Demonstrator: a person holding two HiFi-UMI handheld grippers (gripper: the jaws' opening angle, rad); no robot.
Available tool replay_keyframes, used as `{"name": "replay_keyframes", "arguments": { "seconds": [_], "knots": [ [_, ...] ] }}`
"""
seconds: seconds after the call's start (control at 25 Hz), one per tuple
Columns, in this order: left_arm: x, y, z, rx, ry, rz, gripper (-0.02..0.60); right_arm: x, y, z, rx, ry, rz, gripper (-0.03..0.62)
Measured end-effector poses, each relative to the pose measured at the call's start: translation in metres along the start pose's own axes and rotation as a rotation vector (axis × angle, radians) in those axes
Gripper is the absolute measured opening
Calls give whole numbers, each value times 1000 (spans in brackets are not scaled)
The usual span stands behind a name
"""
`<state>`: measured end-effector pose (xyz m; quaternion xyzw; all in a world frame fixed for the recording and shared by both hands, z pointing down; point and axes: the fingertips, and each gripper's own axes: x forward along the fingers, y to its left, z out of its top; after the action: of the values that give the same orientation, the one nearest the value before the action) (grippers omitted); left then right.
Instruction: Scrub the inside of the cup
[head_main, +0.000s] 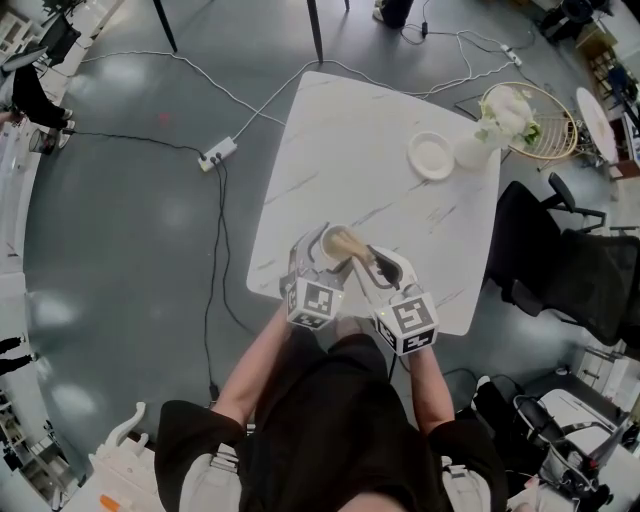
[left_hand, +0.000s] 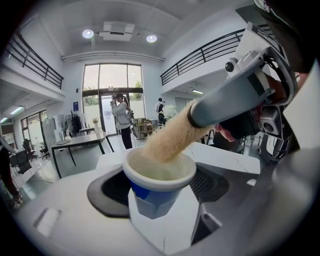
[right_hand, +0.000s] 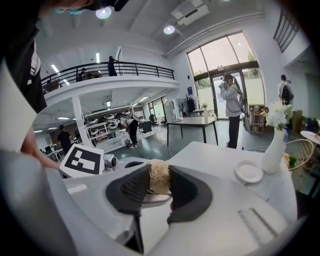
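While the left tool (head_main: 320, 254) clasps the cup (left_hand: 159, 176), the down-tilted right tool (head_main: 374, 262) clamps the scrubber (left_hand: 170, 137).

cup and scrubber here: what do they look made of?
Cup: ceramic or hard plastic, can't tell which. It has a thick, rounded white rim, a smooth blue outer wall with a slight sheen, and a plain cream inside.
Scrubber: coarse plant-type fibre, loofah-like. It is tan and matte, with a fuzzy, frayed outline and no bristle rows visible.
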<state>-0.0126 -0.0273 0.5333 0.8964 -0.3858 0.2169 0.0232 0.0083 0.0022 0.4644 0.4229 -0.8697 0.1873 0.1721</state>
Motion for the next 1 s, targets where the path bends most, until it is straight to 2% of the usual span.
{"name": "replay_keyframes", "arguments": {
  "seconds": [0.28, 0.6, 0.8, 1.0],
  "knots": [
    [5, 16, 7, -79, -21, 22, 360, -14, -28, 20, 7, -106, -80, 107],
    [22, 29, 14, -90, -62, 50, 359, -23, -65, 22, 44, -159, -173, 107],
    [38, 29, 30, -92, -98, 37, 360, -26, -89, 15, 44, -169, -226, 107],
    [62, 27, 30, -89, -97, 15, 359, -24, -114, 3, 66, -174, -268, 107]
  ]
}}
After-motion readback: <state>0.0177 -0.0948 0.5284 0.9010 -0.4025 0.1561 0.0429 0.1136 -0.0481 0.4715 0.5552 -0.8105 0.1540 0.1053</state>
